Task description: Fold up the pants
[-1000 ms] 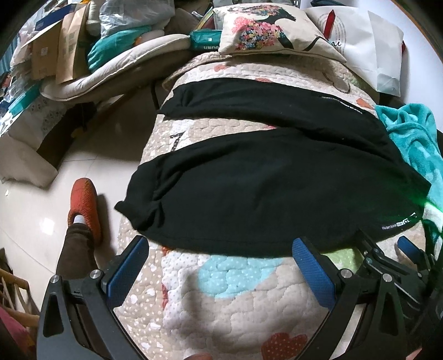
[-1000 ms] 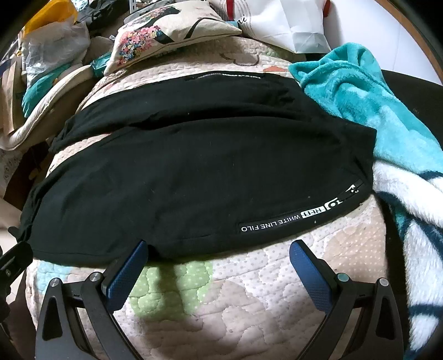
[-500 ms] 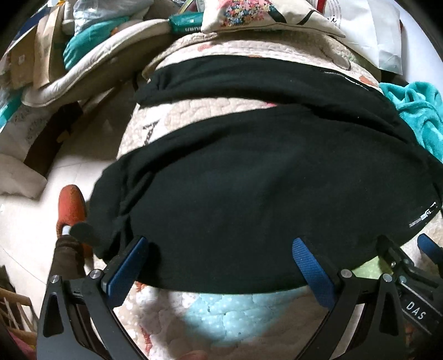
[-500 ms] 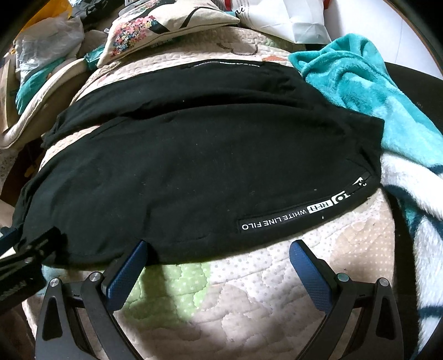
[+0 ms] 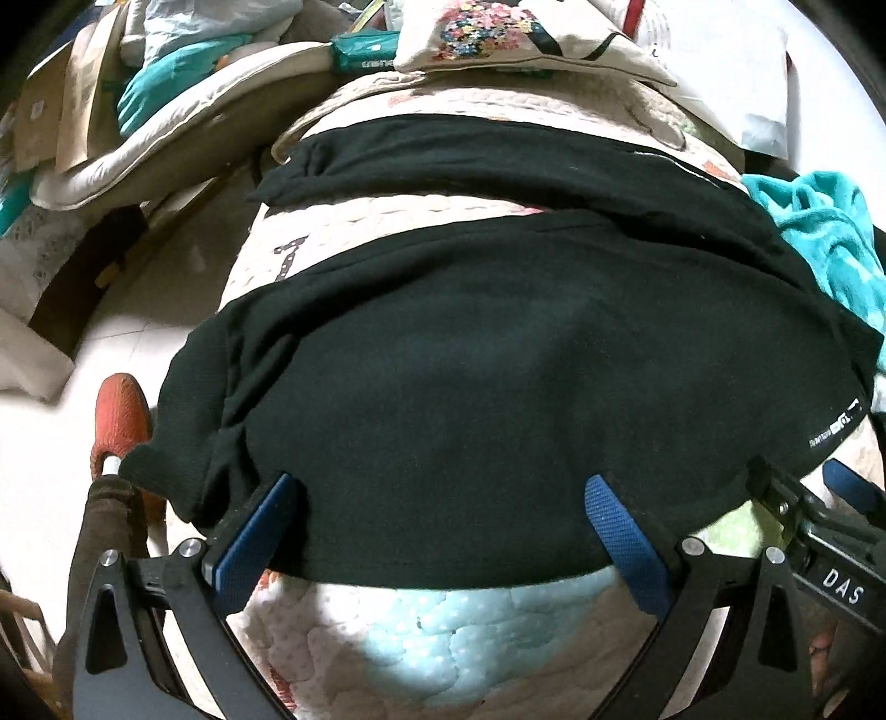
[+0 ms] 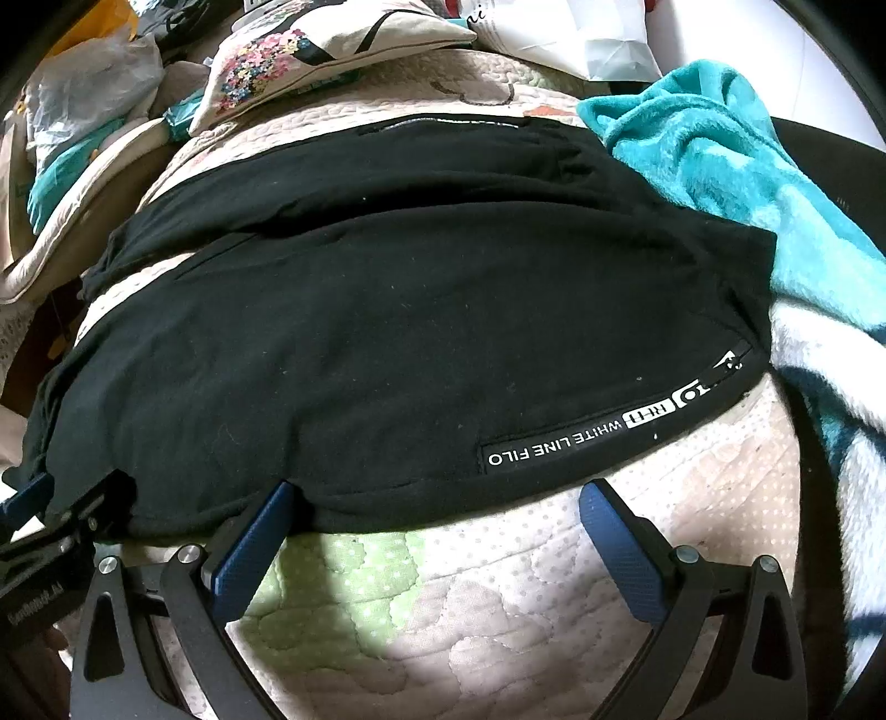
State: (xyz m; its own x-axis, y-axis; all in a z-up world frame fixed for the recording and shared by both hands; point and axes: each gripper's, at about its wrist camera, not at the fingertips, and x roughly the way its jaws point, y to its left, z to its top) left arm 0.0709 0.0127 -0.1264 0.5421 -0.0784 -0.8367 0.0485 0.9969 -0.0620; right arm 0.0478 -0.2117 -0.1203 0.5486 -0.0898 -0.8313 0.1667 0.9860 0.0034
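The black pants lie spread flat on the quilted bed, their long axis running across both views from left to right, with the two legs parted toward the left end and the waist end with its white lettered strip to the right. The near hem edge lies straight ahead of both claws. The left claw is released, fingers wide apart, and the cloth edge sits between them, the left finger touching or tucked just under the hem. The right claw is released as well; its left finger touches the hem while the right one rests over bare quilt, just beside the lettered strip. Each claw therefore sits at the same long edge, left nearer the leg end, right nearer the waist. The likely next move is pinching that edge and carrying it away over the far leg. A teal blanket crowds the waist end, a floral pillow lies beyond
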